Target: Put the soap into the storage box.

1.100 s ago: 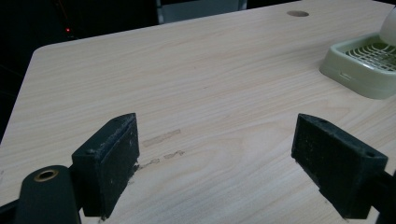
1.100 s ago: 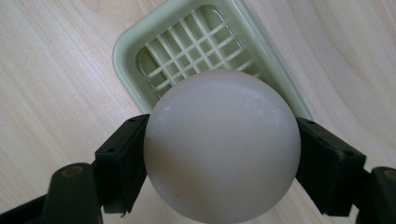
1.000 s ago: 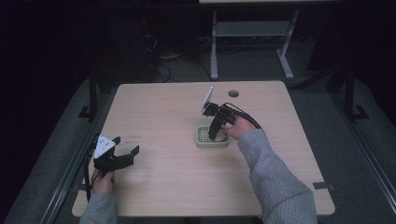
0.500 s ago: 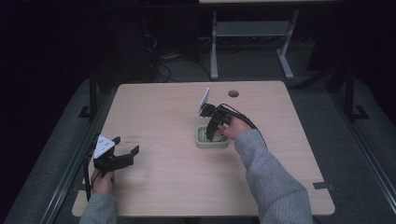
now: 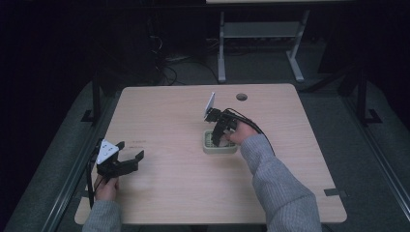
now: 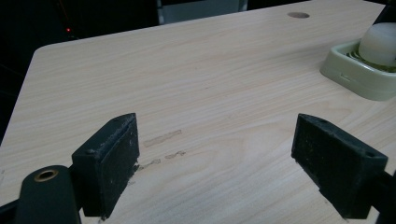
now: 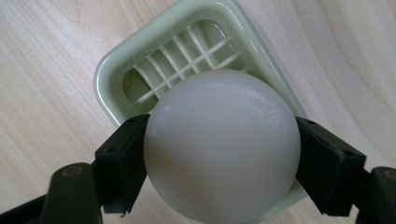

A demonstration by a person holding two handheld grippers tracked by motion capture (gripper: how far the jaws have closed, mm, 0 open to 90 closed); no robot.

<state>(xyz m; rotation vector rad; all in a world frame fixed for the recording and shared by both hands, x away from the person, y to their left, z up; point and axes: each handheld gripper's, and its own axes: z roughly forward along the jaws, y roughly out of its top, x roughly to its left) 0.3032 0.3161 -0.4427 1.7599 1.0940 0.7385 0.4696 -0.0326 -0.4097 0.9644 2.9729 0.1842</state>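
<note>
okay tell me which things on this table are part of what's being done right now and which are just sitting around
In the job:
- white ball, gripped by the right claw
- pale green grid tray, right under the ball

Not in it:
- left claw, open and empty near the table's left edge
- round hole in the wooden table

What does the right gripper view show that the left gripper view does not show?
The right gripper view shows the white ball held between the right gripper's two black jaws, directly above the grid floor of the pale green tray. The left gripper view shows the left gripper with its jaws wide apart and nothing between them, a broad stretch of the wooden table, and its round hole. Both views share the ball, the tray and the table.
</note>
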